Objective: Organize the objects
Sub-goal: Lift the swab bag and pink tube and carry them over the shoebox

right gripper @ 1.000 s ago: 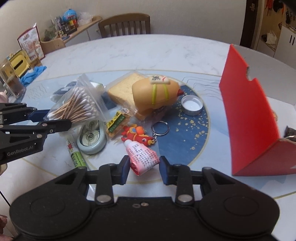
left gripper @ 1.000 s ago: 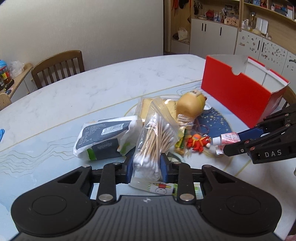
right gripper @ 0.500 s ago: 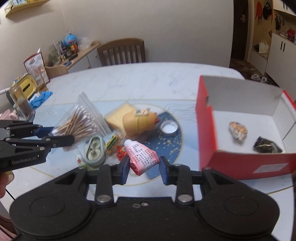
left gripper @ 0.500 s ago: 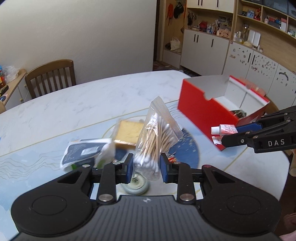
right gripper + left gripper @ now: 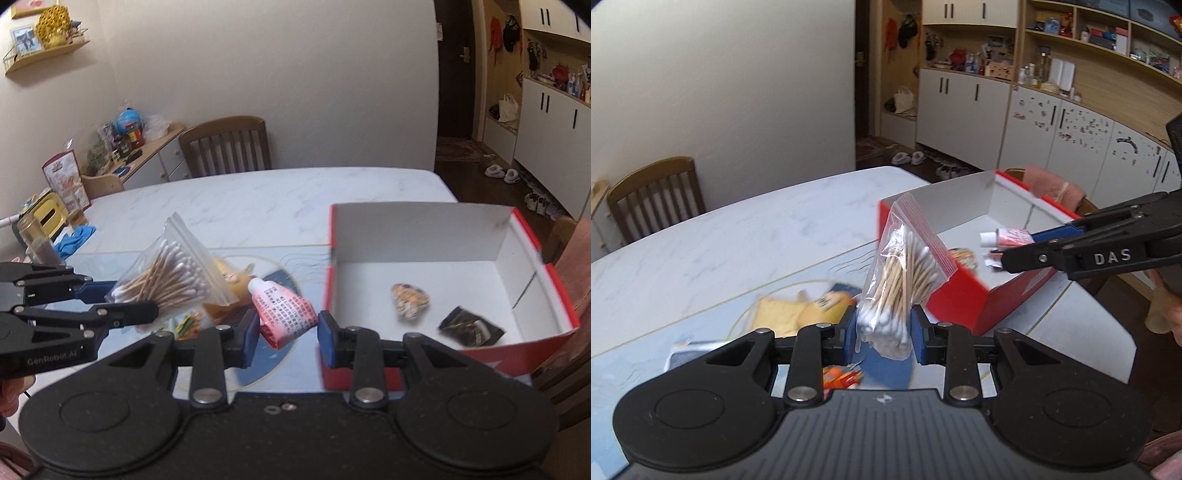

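1. Chair (image 5: 227,146) with a slatted wooden back stands at the far edge of the marble table (image 5: 258,199).
2. Blue gloves (image 5: 75,240) lie near the table's left edge in the right wrist view.
3. Left gripper (image 5: 884,330) pinches a zip bag of cotton swabs (image 5: 905,273) by its lower end, its blue pads pressed against the white tips; the bag stands upright and is lifted clear of the table, in front of the near left corner of the red box (image 5: 960,295).
4. Below and behind the bag, in the blurred middle of the table, lie a slice of packed toast (image 5: 775,317), a yellow plush toy (image 5: 822,310) just beside it and a small orange figure (image 5: 840,374) nearer the gripper.
5. A dark blue round mat (image 5: 284,282) sits under these things, near the box's left wall.
6. Right gripper (image 5: 286,328) is clamped on a pink-and-white tube (image 5: 284,312), gripping its crimped end with the white cap pointing up and to the left; the tube is in the air just outside the box's near left corner.
7. The red box (image 5: 417,229), white inside and open on top, stands at the table's right edge. On its floor lie a small patterned packet (image 5: 410,304) and, to its right and apart from it, a dark packet (image 5: 471,326).
8. White cupboards (image 5: 964,110) line the wall behind.
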A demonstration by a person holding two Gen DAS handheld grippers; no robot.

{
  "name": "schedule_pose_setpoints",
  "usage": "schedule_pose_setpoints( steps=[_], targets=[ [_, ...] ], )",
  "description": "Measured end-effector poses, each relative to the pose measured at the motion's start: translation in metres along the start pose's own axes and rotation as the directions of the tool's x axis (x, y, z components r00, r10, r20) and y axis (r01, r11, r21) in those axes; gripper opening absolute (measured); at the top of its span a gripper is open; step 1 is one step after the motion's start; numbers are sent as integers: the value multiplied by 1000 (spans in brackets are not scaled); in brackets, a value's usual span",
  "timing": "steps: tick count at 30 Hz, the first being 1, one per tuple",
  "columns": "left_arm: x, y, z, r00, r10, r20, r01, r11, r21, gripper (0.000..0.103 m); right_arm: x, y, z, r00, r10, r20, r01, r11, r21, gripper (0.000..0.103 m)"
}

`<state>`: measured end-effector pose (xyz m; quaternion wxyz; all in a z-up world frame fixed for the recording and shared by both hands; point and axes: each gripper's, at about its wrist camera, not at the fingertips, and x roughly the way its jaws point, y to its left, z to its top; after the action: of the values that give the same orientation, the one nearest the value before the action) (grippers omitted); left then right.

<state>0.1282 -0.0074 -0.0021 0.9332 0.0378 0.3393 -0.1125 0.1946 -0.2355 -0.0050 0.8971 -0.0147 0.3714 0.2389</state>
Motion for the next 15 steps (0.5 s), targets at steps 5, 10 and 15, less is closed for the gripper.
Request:
schedule_pose_setpoints(
  steps=[5,10,15],
  targets=[
    [18,-26,16,1000,-28,-8,28,999,25,28,-5,-29,4,1000,-21,15,21,1000,11,33],
    [40,-55,31,998,-57,-21,58,997,60,28,-6,-61,5,999,-44,15,44,999,29,33],
    [65,-80,45,996,-77,-55,82,992,100,28,-5,-95,5,997,-73,9,73,996,53,33]
  ],
)
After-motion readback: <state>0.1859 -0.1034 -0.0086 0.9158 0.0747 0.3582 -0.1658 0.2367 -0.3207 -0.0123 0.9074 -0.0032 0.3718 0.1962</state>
